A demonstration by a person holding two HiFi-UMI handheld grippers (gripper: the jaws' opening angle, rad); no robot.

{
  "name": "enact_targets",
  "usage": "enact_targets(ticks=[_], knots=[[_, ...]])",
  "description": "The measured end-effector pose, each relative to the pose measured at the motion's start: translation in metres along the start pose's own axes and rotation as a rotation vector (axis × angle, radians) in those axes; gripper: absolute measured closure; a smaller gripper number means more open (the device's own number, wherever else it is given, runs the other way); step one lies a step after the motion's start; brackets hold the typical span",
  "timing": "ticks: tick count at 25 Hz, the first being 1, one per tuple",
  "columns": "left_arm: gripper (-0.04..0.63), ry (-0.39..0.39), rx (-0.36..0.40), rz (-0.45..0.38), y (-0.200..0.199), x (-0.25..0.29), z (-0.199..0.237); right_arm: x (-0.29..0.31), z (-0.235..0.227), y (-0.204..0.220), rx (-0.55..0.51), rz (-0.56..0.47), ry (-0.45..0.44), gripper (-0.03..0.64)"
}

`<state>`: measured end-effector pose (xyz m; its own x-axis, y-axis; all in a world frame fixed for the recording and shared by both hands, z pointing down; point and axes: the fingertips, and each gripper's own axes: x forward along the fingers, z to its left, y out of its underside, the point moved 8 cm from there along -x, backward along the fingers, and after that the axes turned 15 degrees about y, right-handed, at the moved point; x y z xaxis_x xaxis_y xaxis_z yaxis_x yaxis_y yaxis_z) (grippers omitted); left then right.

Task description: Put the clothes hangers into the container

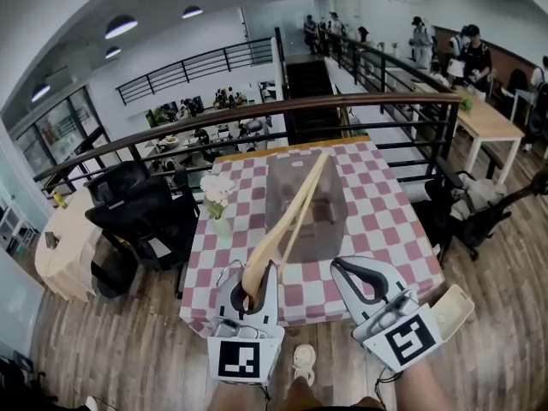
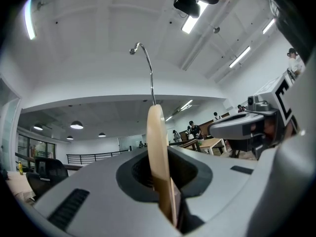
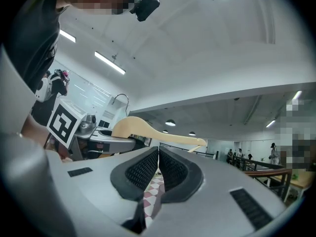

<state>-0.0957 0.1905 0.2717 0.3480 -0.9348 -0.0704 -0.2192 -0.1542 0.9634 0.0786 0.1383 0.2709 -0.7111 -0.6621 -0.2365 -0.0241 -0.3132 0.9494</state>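
Container [image 1: 330, 204] is sitting mid-table [image 1: 385, 221], vase [image 1: 223, 225] is standing left of it, hanger [image 1: 272, 242] is pointing toward it from the left gripper [image 1: 251, 291].

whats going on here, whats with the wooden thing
A person stands at a checkered table with a pair of tongs in each hand. The left tongs are clamped on a wooden clothes hanger, which points out toward a clear container on the table. The right tongs are shut with nothing in them, beside the left pair. The hanger is not in the container yet.
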Motion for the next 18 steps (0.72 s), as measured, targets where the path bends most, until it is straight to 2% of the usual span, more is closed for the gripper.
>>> enact_targets(ticks=[18], knots=[[0.549,0.062,-0.014,0.016,0.025,0.076,0.069,0.09,-0.032,0.029,0.013,0.056,0.031,0.581]])
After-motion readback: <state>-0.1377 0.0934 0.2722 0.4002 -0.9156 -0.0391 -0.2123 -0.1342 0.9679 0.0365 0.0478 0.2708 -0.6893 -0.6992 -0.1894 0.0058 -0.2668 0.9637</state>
